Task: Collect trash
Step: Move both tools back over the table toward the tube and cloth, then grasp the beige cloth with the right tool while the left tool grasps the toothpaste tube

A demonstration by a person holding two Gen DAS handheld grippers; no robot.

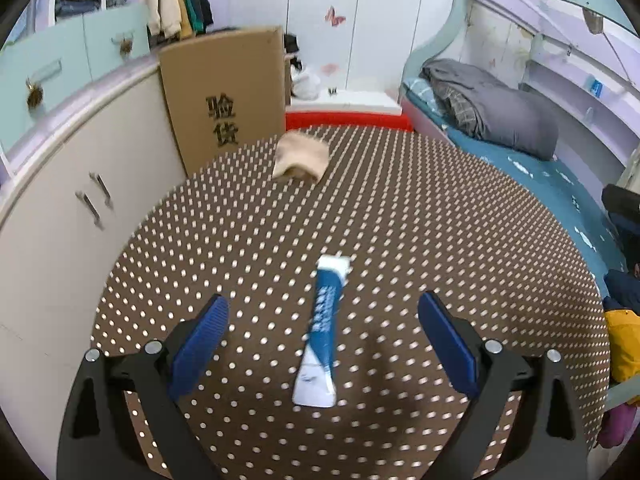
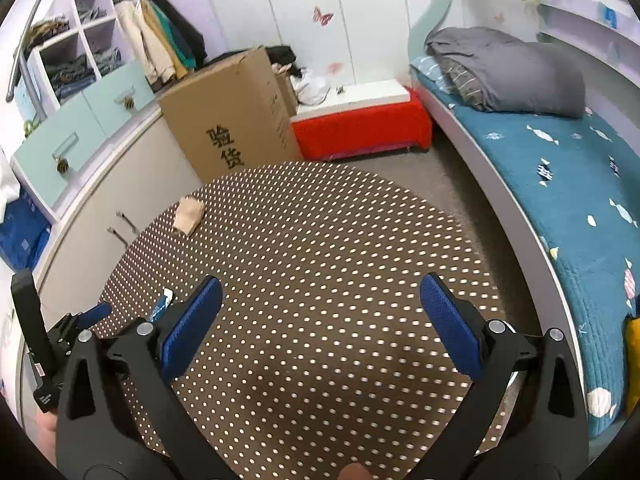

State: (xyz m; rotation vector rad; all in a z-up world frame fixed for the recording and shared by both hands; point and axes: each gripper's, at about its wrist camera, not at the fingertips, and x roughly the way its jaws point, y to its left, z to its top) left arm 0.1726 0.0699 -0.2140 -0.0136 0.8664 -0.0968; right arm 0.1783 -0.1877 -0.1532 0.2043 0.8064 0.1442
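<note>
A: Progress on the trash pickup?

B: Looks like nothing is collected yet. Both pieces sit loose on the dotted counter (image 1: 400, 220). The blue and white tube (image 1: 322, 336) lies flat at the near side, long axis running near to far, right between the open fingers of the left gripper (image 1: 323, 308).

A: Gripped?

B: No. Left jaws are wide apart, pads clear of the tube on both sides. Can't tell how high they hang above it.

A: Other piece?

B: Crumpled beige wad (image 1: 301, 157) at the far edge of the counter, toward the left, close to the cardboard box (image 1: 224, 92). Untouched, well apart from the tube.

A: Right gripper?

B: Right gripper (image 2: 320, 304) hangs over bare counter, jaws apart, holding nothing. In its view the tube only peeks out at the near left behind a finger.

A: Bin or bag?

B: None visible in either view, so where the trash goes I can't say.

A: What's left, then?

B: My read: basically everything. Grab the tube, fetch the wad, drop both somewhere.
</note>
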